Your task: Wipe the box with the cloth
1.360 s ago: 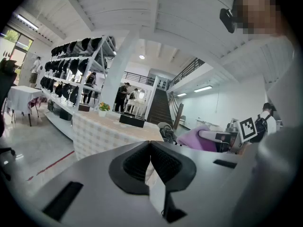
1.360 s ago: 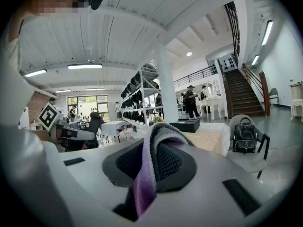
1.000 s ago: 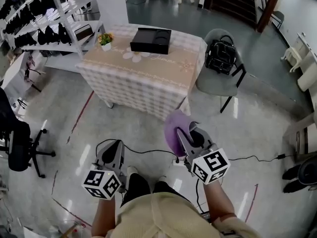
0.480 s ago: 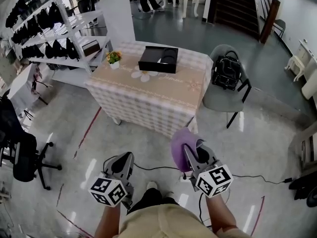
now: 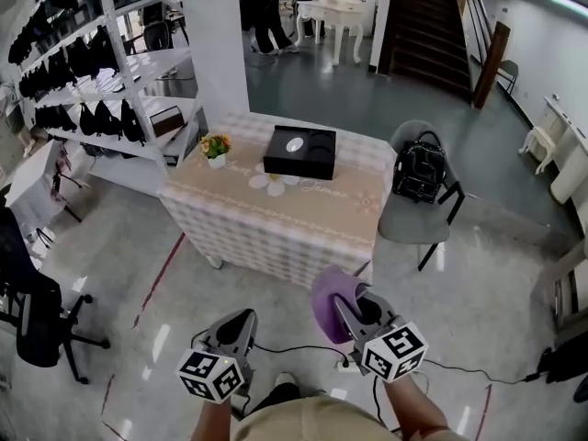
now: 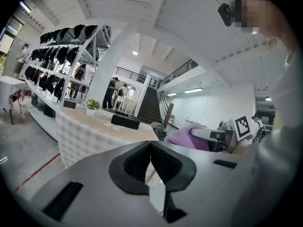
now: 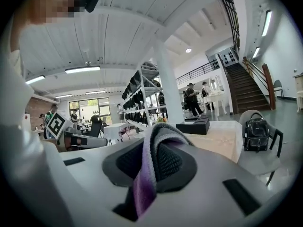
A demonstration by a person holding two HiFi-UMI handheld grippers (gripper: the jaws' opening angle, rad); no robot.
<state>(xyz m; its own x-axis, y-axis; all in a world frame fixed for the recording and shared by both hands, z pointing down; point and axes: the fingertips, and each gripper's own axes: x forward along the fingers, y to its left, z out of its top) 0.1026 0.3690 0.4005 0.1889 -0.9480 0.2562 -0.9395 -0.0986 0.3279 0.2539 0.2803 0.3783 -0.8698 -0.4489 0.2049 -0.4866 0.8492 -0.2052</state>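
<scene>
The black box (image 5: 300, 152) lies on the far side of a table (image 5: 266, 223) with a checked cloth; it also shows small in the left gripper view (image 6: 125, 121) and the right gripper view (image 7: 193, 125). My right gripper (image 5: 338, 303) is shut on a purple cloth (image 5: 328, 303), whose fold stands up between the pads (image 7: 150, 160). My left gripper (image 5: 241, 324) is shut with nothing in it, its pads meeting (image 6: 150, 161). Both grippers hang over the floor, well short of the table.
A small flower pot (image 5: 216, 147) stands on the table's left end. A grey chair with a black bag (image 5: 418, 173) is right of the table. White shelving (image 5: 87, 90) runs along the left, an office chair (image 5: 32, 315) at near left. Cables (image 5: 303, 349) cross the floor. People stand far back.
The whole view has shifted: the table and box now lie lower in the head view and look nearer. Both grippers have moved forward with it; the cloth stays in the right one.
</scene>
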